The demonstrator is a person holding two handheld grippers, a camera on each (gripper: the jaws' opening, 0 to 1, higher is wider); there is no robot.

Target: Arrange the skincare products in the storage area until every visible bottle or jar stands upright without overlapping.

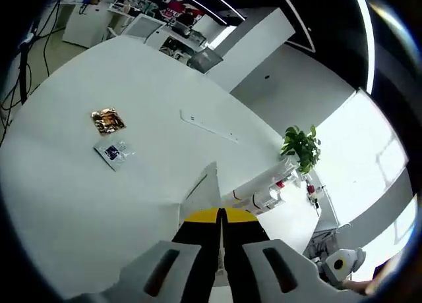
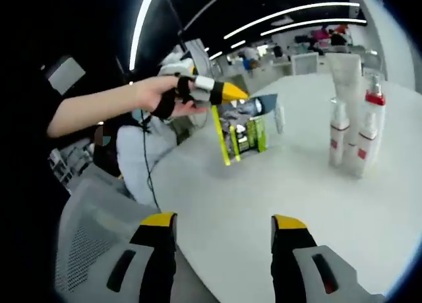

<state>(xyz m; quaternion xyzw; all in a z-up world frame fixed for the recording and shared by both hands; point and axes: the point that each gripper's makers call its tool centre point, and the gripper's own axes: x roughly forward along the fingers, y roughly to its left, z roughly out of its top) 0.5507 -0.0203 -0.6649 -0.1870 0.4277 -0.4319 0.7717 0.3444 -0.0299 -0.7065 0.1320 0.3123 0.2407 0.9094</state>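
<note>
Left gripper view: left claw clenched on a thin flat packet, held edge-on; two sachets lay well ahead-left on the surface.

Right gripper view: right claw released, empty. White bottles stood upright ahead-right, likely light, rigid, slick; best gripped mid-body. Packet seemingly limp, pinched at its edge.

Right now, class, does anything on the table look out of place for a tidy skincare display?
Yes. Two flat sachets lie loose on the bare table, far from the upright bottles. The left tongs hold a box up off the table, tilted rather than standing.
</note>
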